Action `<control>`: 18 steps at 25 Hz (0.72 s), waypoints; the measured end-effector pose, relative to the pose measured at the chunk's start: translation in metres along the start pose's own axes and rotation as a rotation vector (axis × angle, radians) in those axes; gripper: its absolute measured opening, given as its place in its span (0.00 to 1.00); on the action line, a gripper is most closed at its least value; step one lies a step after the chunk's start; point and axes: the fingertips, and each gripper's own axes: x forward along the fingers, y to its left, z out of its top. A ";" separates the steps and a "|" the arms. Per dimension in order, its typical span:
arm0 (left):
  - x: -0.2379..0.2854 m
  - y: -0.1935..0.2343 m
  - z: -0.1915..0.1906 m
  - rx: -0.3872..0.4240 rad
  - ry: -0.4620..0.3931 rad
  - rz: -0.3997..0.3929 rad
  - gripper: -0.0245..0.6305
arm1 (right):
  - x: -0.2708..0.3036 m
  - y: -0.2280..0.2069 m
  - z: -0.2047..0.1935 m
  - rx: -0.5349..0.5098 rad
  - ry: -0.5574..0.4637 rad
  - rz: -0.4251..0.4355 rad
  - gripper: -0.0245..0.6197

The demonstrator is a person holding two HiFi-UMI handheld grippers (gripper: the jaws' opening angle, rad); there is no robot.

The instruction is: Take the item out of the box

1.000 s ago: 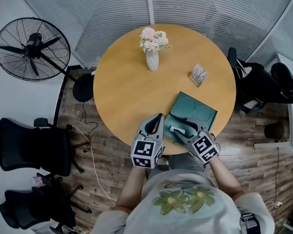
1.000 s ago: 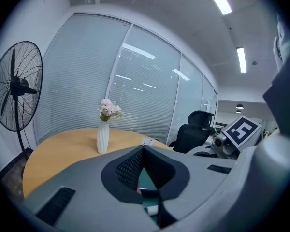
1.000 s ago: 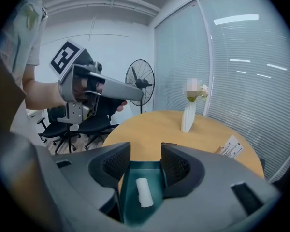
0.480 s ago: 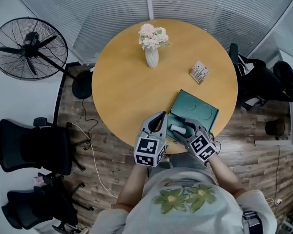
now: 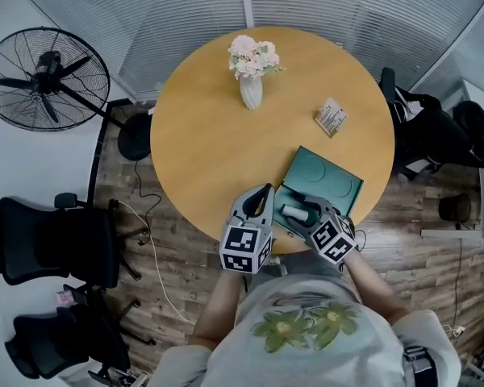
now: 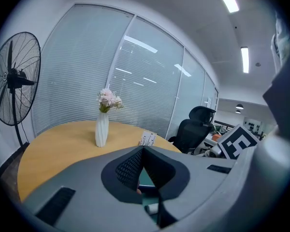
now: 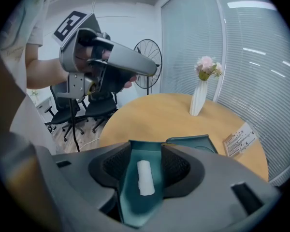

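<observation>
A teal box (image 5: pixel 300 216) lies open at the table's near edge, its lid (image 5: pixel 332 180) folded back flat behind it. A white roll-shaped item (image 5: pixel 297 212) rests in the box's tray. My right gripper (image 5: pixel 306 210) is open over the tray. In the right gripper view the white item (image 7: pixel 145 177) lies on the teal tray (image 7: pixel 135 197) between the jaws, with a gap on each side. My left gripper (image 5: pixel 264 193) is shut and holds nothing, its tips beside the box's left corner. In the left gripper view a sliver of teal shows below the left gripper (image 6: pixel 144 151).
The round wooden table (image 5: pixel 210 143) carries a white vase of pink flowers (image 5: pixel 252 91) at the back and a small printed packet (image 5: pixel 331 118) at the right. A standing fan (image 5: pixel 44 75) and black office chairs (image 5: pixel 56 244) (image 5: pixel 436 135) ring the table.
My right gripper has edged slightly left and forward over the box. The left gripper and the white item have barely moved.
</observation>
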 end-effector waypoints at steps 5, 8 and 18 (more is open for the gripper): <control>0.002 0.000 -0.003 -0.001 0.009 0.000 0.04 | 0.008 0.001 -0.015 -0.022 0.058 0.009 0.36; 0.004 -0.001 -0.004 -0.003 0.013 0.002 0.04 | 0.010 0.000 -0.022 -0.021 0.072 0.013 0.36; 0.004 0.002 -0.011 -0.011 0.030 0.023 0.04 | 0.022 0.002 -0.040 -0.025 0.118 0.030 0.36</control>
